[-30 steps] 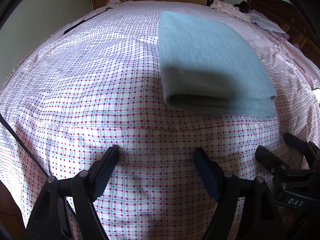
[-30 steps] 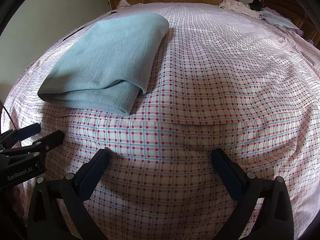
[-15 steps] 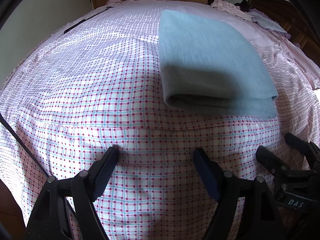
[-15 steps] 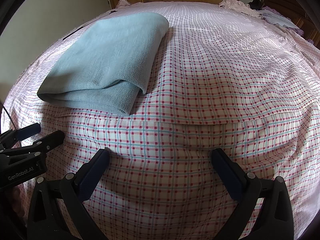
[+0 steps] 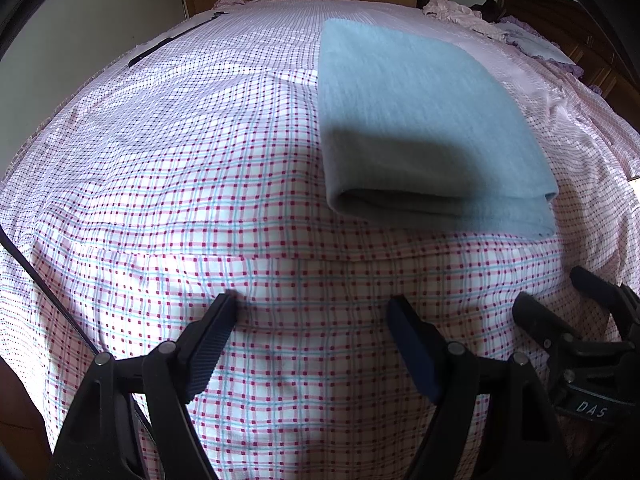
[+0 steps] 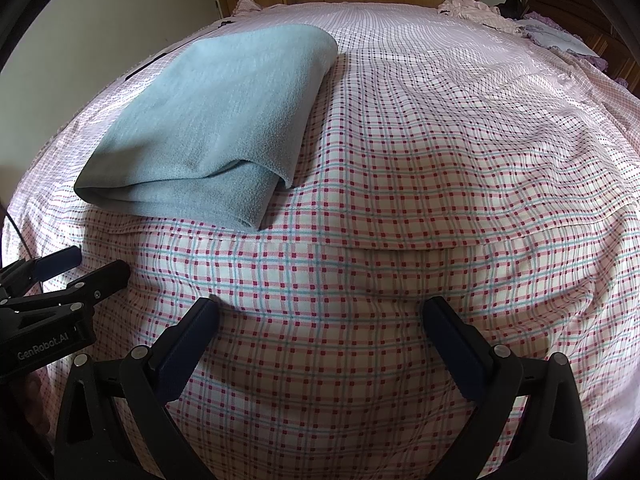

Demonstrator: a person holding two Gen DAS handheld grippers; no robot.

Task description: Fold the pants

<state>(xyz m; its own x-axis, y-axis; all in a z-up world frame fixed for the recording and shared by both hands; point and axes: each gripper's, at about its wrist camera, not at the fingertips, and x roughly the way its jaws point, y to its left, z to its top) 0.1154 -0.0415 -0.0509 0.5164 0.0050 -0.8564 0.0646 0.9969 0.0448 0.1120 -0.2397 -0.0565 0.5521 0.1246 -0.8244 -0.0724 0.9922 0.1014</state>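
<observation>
Both tools released, empty: left tool (image 5: pixel 310 312), right tool (image 6: pixel 320 316). Pants (image 5: pixel 424 120) folded on bed (image 5: pixel 160 160), 1 o'clock of left tool. Judged done; only square edges, don't drag.

We look down and forward from both wrists, close above the bed (image 5: pixel 160 184); each view shares the folded pants (image 5: pixel 420 120).

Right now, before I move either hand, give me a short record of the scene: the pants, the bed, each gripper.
pants: blue-grey pants, folded into a flat rectangle, lying on the bed
bed: checked sheet, loose clothes at the far end
left gripper: jaws open, nothing between them, short of the pants
right gripper: jaws open, nothing between them, over bare sheet
contact: neither gripper touches the pants
</observation>
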